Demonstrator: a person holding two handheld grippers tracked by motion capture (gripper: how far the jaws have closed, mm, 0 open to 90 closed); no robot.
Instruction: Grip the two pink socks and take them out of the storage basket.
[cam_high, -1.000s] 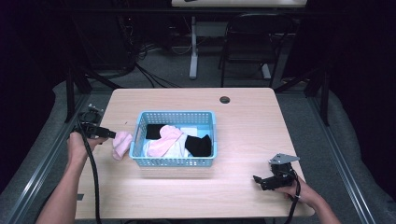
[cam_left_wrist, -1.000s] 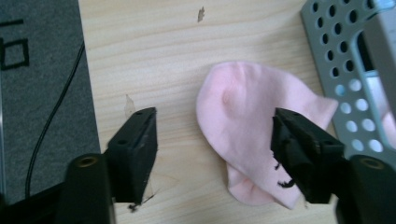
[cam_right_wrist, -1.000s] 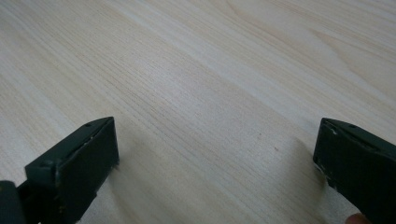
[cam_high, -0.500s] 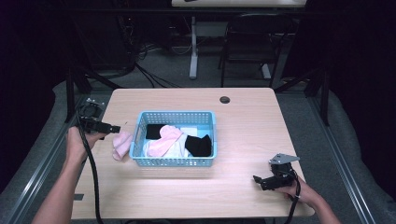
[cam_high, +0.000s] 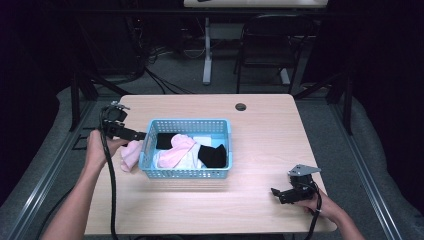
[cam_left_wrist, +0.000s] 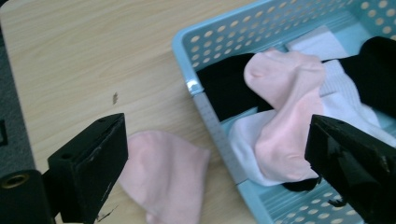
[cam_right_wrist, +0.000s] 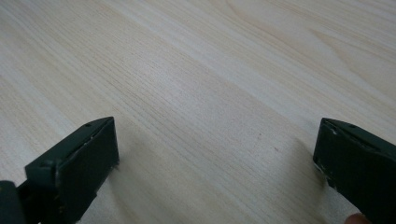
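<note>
A light blue basket (cam_high: 186, 172) (cam_left_wrist: 210, 112) in the middle of the table holds pink (cam_high: 175, 150) (cam_left_wrist: 285, 116), black (cam_high: 214, 155) and white socks (cam_high: 202, 142). One pink sock (cam_high: 130, 156) (cam_left_wrist: 163, 177) lies flat on the table against the basket's left wall. My left gripper (cam_high: 142, 135) (cam_left_wrist: 215, 140) hovers above that sock and the basket's left rim. Its jaws have just been opening and stand wide with nothing between them. My right gripper (cam_high: 276, 192) (cam_right_wrist: 215, 154) rests low over bare wood at the front right, open and empty.
A black round grommet (cam_high: 240, 106) sits near the table's back edge. A dark chair (cam_high: 270, 45) and a desk leg stand behind the table. Metal frame rails run along both sides. The left gripper's cable (cam_high: 111, 190) hangs over the front left of the table.
The left gripper has lifted and moved right toward the basket, its jaws spreading wider. The pink sock stays on the table beside the basket. The right gripper has not moved.
</note>
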